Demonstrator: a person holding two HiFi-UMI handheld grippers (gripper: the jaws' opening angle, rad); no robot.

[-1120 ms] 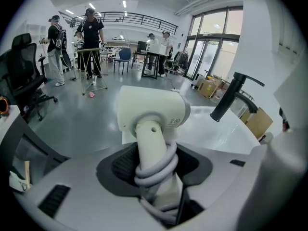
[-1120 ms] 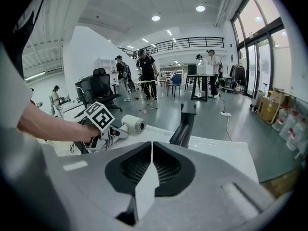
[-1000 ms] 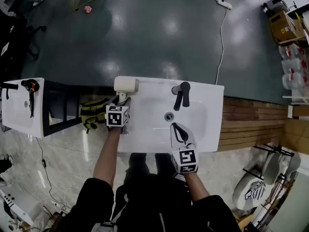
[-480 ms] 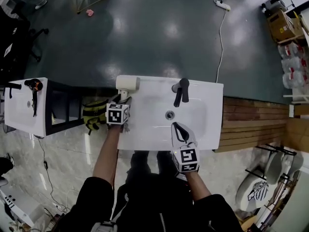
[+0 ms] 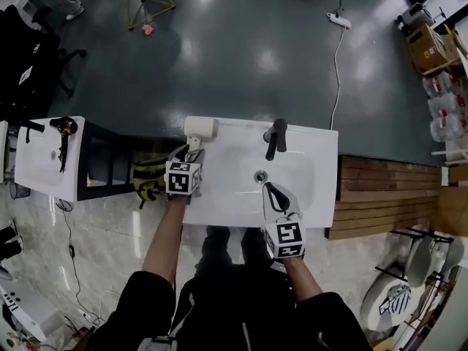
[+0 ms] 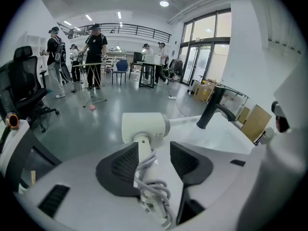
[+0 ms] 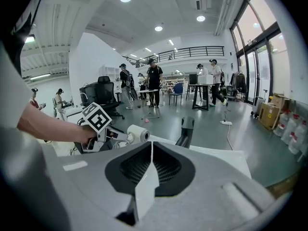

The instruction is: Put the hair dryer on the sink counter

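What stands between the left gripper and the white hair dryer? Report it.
Nothing visible does. The left gripper has its jaws apart on either side of the handle of the hair dryer, which already rests on the sink counter.

Pale grey-white shells here on the left gripper (image 6: 153,153) and the right gripper (image 7: 150,150), each with black ribbed pads (image 6: 125,167) lining the jaws. Behind each pair of jaws, a white cube (image 5: 182,178) carries black square markers. The person wears black short sleeves (image 5: 140,298).
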